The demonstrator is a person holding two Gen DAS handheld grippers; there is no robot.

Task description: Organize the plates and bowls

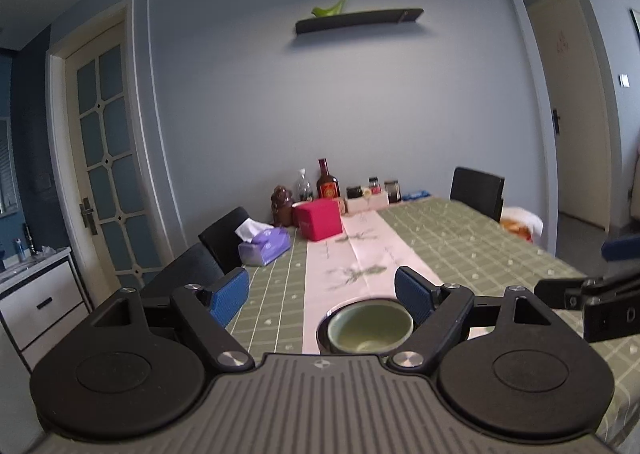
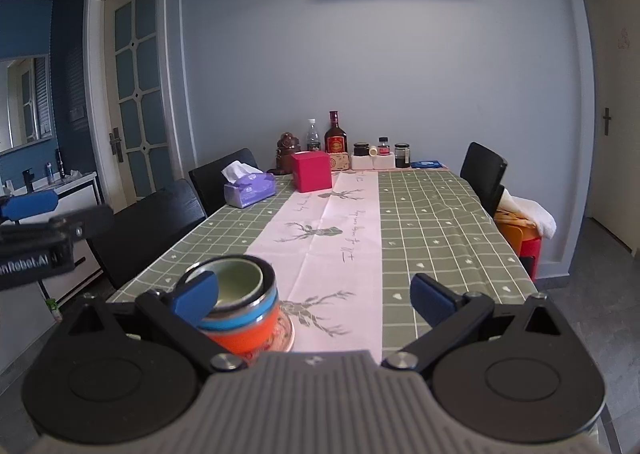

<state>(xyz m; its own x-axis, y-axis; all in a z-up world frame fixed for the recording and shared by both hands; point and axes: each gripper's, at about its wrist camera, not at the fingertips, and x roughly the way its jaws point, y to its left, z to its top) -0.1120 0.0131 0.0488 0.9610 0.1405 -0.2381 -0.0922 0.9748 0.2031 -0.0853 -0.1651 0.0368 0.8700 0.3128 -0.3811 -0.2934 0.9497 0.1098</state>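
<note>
Nearest the left wrist camera, the left gripper (image 1: 322, 292) is seen with its blue pads spread wide and nothing pressed between them. Just below and between those pads, a pale green bowl (image 1: 370, 328) is visible, seated inside a darker rim; no pad is seen touching it. In the right wrist view the same green bowl (image 2: 234, 280) is shown nested in an orange bowl (image 2: 252, 328) with a blue band under its rim, and the stack is placed on the pink runner (image 2: 340, 238), at its near end. The right gripper (image 2: 316, 294) is likewise held with its jaws wide apart and empty; its left pad (image 2: 196, 296) is seen in front of the stack's rim, though contact cannot be told, while the other pad is kept well to the right of the stack over the runner's edge.

The runner is laid lengthwise down the green checked tablecloth (image 2: 436, 213). At the runner's far end a red box (image 2: 311, 171) is set, with a purple tissue pack (image 2: 250, 189) left of it. Bottles and jars (image 2: 360, 145) are lined against the wall beyond the runner. Black chairs (image 2: 154, 230) are drawn up at the table's left side.
</note>
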